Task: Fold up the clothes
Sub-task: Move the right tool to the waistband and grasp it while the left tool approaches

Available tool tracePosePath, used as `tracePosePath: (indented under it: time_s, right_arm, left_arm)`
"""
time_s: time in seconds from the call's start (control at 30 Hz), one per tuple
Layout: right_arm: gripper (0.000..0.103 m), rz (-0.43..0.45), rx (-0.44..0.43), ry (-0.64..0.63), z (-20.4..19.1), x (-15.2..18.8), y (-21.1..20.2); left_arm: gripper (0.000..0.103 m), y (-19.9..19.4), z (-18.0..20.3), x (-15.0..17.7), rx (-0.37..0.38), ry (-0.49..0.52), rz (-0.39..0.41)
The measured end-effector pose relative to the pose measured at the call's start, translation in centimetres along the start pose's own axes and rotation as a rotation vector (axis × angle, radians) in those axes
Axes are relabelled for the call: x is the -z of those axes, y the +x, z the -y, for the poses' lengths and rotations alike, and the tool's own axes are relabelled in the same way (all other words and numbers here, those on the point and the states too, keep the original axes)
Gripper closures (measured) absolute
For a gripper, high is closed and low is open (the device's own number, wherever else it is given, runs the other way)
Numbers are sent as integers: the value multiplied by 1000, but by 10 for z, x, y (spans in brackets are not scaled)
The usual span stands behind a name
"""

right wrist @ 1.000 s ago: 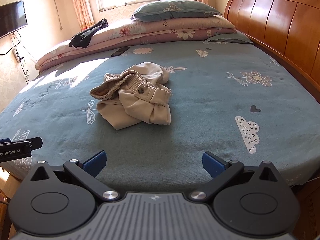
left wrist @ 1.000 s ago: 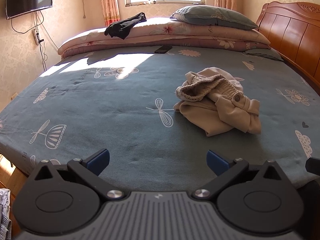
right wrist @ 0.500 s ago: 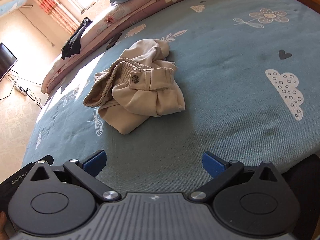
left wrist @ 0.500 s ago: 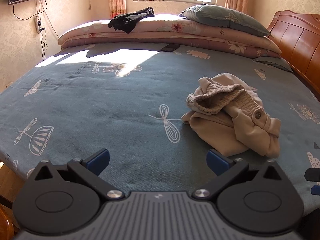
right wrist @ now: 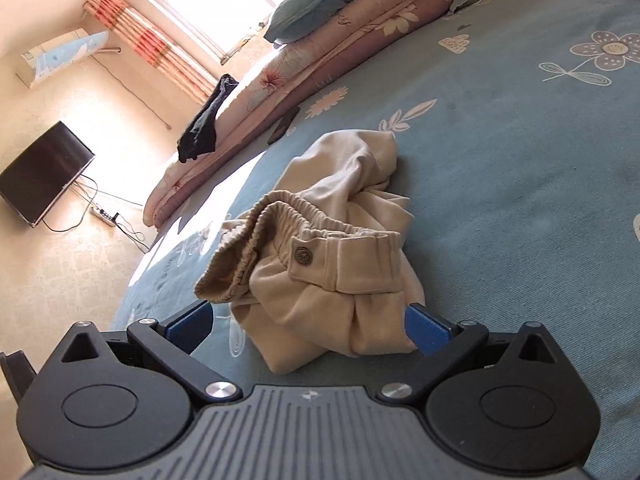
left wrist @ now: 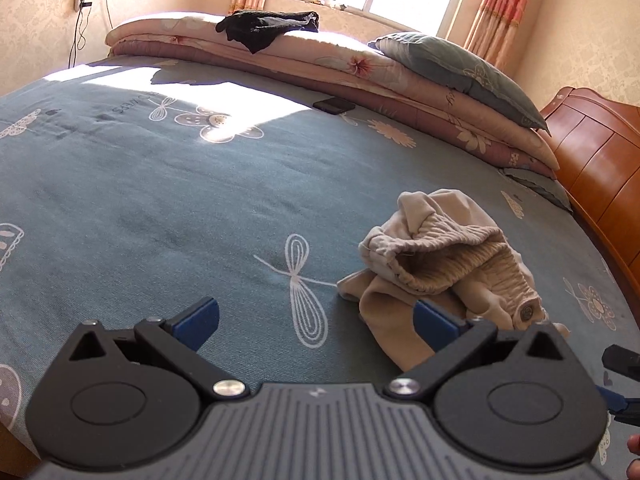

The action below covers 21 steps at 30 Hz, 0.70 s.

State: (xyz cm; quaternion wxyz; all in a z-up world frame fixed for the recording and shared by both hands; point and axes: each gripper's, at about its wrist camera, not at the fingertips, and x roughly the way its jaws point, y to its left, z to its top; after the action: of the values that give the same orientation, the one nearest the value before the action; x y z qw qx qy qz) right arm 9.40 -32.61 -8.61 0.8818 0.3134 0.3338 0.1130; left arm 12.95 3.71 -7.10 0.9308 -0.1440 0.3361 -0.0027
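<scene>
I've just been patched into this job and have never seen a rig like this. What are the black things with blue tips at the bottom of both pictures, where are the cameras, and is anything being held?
No robot arm here: a person carries a hand-held claw in each hand, and each claw has a fisheye camera looking forward along its two fingers. One picture is from the left claw, the other from the right claw. The black parts with blue tips are the claws' own fingers.

Both look onto a bed with a blue patterned sheet. On it lies a crumpled pair of beige trousers with an elastic waistband and a metal button. At the far side are folded quilts, a pillow, a dark garment on top of the quilts, and a phone.

Both claws are open and hold nothing. The right one is closest to the trousers.
</scene>
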Motion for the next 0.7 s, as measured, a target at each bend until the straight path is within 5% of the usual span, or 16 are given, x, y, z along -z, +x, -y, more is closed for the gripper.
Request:
tracePosePath:
  time_s: [0.2,0.37,0.47,0.6,0.7]
  right_arm:
    - [0,63,153,-129,8,0,5]
    - [0,129,179,-106,21,-2,-11]
    - [0,193,124,-29,37,0,-23]
    - [0,307,-41,43,50,7,-42]
    - [0,323,-97,41,49,5,-47]
  left_arm:
    - [1,15,20,-12,-125,95,50]
    - [1,18,42,-17,-29,137,17]
    - [1,21,54,-11,46,169,-15]
    - [1,38,60,0,157,141,-195]
    - [1,42,56,3,143,87,-190]
